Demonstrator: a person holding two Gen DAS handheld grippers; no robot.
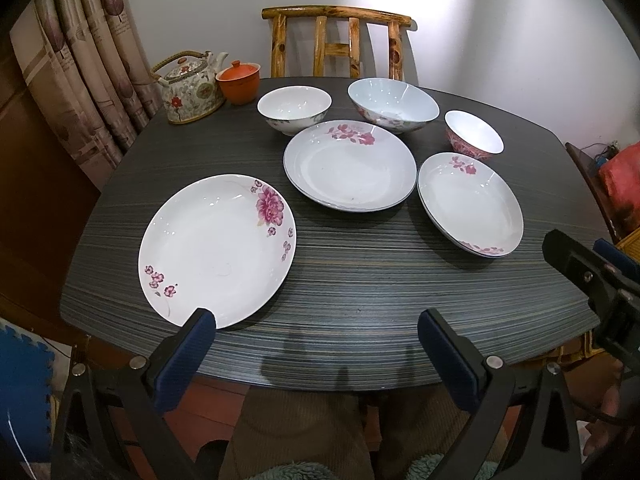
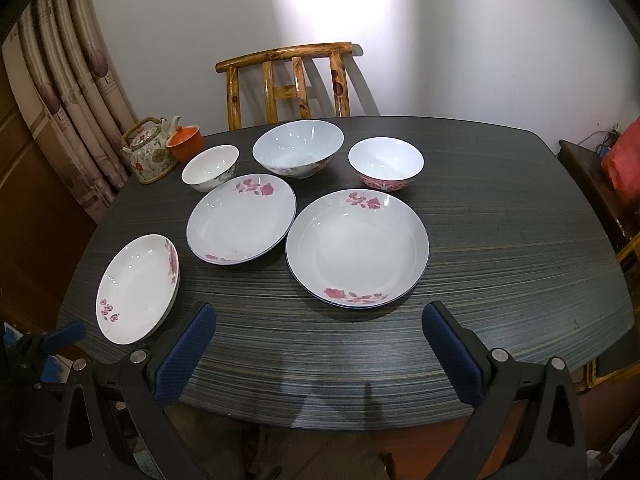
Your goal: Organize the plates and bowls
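On the dark striped table point(image 1: 360, 272) lie three flowered plates: a white one at the near left point(image 1: 216, 252) point(image 2: 138, 292), a grey-rimmed one in the middle point(image 1: 350, 166) point(image 2: 240, 218) and another to the right point(image 1: 470, 204) point(image 2: 356, 248). Behind them stand a small white bowl point(image 1: 294, 108) point(image 2: 211, 167), a large pale blue bowl point(image 1: 392, 104) point(image 2: 298, 152) and a pink patterned bowl point(image 1: 474, 134) point(image 2: 386, 164). My left gripper point(image 1: 316, 324) hangs open over the table's near edge, just right of the white plate. My right gripper point(image 2: 320, 320) is open too, short of the right plate.
A flowered teapot point(image 1: 192, 90) and an orange lidded cup point(image 1: 239, 82) sit at the table's back left. A wooden chair point(image 1: 338, 42) stands behind the table, curtains point(image 1: 80, 64) hang to the left. The other gripper point(image 1: 592, 276) shows at the right edge. The table's right half point(image 2: 500, 240) is bare.
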